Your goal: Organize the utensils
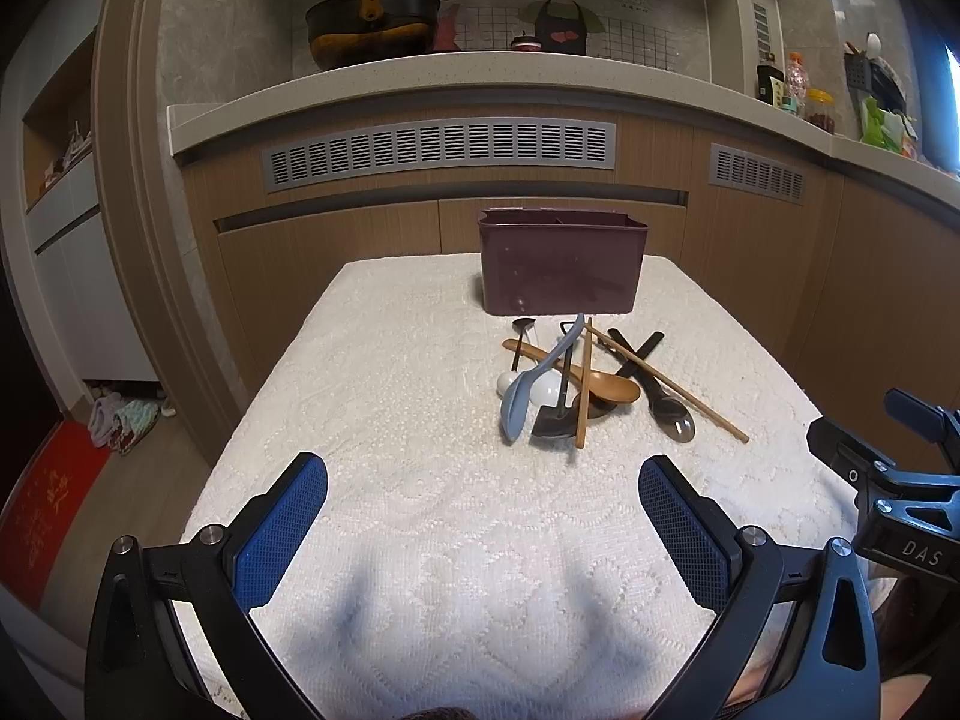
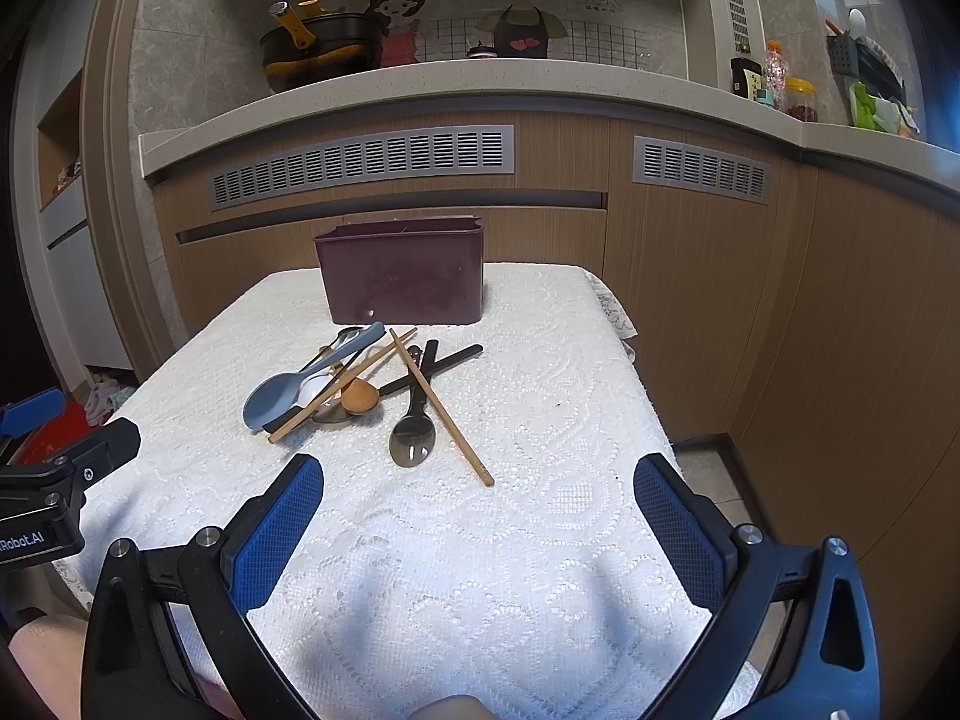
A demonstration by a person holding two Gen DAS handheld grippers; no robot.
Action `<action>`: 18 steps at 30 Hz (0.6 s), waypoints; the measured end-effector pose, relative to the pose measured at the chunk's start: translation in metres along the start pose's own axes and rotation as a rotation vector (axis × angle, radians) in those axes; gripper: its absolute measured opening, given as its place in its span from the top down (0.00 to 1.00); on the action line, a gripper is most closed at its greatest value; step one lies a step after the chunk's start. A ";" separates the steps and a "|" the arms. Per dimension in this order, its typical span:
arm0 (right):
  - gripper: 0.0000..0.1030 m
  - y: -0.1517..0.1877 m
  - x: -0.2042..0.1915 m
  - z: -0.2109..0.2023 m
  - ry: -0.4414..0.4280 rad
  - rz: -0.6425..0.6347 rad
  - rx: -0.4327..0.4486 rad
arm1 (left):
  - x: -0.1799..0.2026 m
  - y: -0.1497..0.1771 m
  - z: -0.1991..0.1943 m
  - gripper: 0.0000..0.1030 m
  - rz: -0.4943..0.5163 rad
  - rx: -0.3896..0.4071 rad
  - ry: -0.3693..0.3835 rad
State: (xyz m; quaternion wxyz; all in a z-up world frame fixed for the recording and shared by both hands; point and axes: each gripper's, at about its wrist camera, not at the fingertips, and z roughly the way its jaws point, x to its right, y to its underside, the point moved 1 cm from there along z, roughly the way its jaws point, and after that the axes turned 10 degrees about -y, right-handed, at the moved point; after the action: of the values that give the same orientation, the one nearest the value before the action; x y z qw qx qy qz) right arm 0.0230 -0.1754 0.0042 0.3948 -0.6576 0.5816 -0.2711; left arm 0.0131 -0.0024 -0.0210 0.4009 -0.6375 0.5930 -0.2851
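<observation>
A pile of utensils lies on the white cloth in front of a maroon holder box [image 1: 561, 261] [image 2: 402, 276]. It holds a blue spoon [image 1: 528, 393] [image 2: 288, 390], a brown wooden spoon [image 1: 612, 387] [image 2: 360, 399], a white spoon [image 1: 543, 387], a metal spoon with a black handle [image 1: 669, 411] [image 2: 414, 429], two wooden chopsticks [image 1: 666, 384] [image 2: 441, 408] and black-handled pieces. My left gripper [image 1: 483, 480] is open and empty, short of the pile. My right gripper [image 2: 480, 480] is open and empty, near the tip of one chopstick.
The table [image 1: 390, 360] [image 2: 570, 360] is covered with a white lace cloth and stands against wooden cabinets. A counter above holds a black pan [image 1: 369, 24], bottles and jars [image 2: 774, 81]. Each gripper shows at the edge of the other's view.
</observation>
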 end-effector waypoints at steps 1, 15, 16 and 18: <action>0.00 0.000 0.000 0.000 0.000 0.001 0.000 | 0.000 0.000 0.000 0.00 0.000 -0.002 0.000; 0.00 -0.001 0.001 0.001 -0.003 0.003 -0.001 | 0.000 0.000 -0.001 0.00 0.000 -0.005 0.002; 0.00 0.000 0.000 0.001 -0.003 0.003 0.000 | 0.000 0.000 -0.001 0.00 0.000 -0.005 0.001; 0.00 -0.001 0.001 0.001 -0.003 0.002 0.000 | 0.000 0.000 -0.001 0.00 0.000 -0.006 0.001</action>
State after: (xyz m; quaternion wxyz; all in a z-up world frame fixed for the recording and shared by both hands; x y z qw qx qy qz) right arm 0.0242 -0.1762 0.0044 0.3959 -0.6575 0.5817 -0.2695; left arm 0.0123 -0.0025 -0.0202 0.3987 -0.6385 0.5940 -0.2838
